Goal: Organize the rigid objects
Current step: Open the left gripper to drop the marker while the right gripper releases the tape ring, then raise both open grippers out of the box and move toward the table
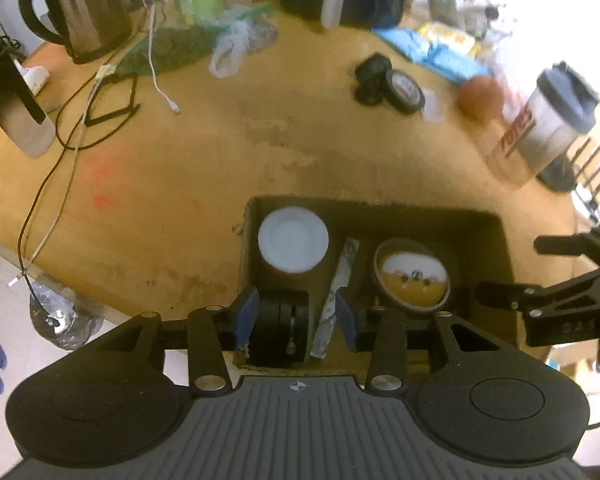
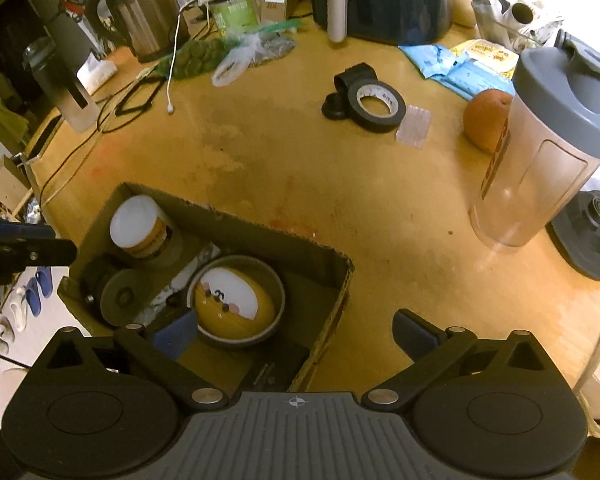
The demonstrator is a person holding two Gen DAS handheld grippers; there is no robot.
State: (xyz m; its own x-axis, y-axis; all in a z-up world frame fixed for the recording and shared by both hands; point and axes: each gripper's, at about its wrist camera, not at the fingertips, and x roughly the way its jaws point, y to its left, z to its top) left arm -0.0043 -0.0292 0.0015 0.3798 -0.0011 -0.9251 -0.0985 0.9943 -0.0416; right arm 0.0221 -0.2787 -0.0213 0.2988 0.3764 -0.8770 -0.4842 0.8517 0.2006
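Our left gripper (image 1: 296, 318) points steeply down into the near-left corner of the cardboard box (image 1: 500, 240), jaws partly apart. We see a black round part (image 1: 284, 328) between its blue pads (image 1: 247, 312); the left pad touches it, the right pad stands clear, with a foil-wrapped strip (image 1: 338, 292) in the gap beside that pad. Whether the part is gripped or merely resting there, we cannot tell.

Our right gripper (image 2: 296, 334) hangs over the box's right end with its jaws spread wide and holding nothing; the left pad sits inside the box, the right pad over bare wooden table (image 2: 284, 152).

Going down in size: beyond both grippers stand a steel kettle (image 2: 140, 12) far left and a clear shaker bottle with grey lid (image 2: 548, 128) far right. Just ahead of the left gripper, in the box, stands a white-lidded jar (image 1: 293, 239); ahead and to its right lies a round tin with a yellow and white face (image 1: 414, 276), close beside the right gripper's left pad. Well beyond, out on the table, lie an orange fruit (image 2: 485, 120), a roll of black tape (image 2: 376, 106) and small black parts (image 2: 350, 76) touching the roll.
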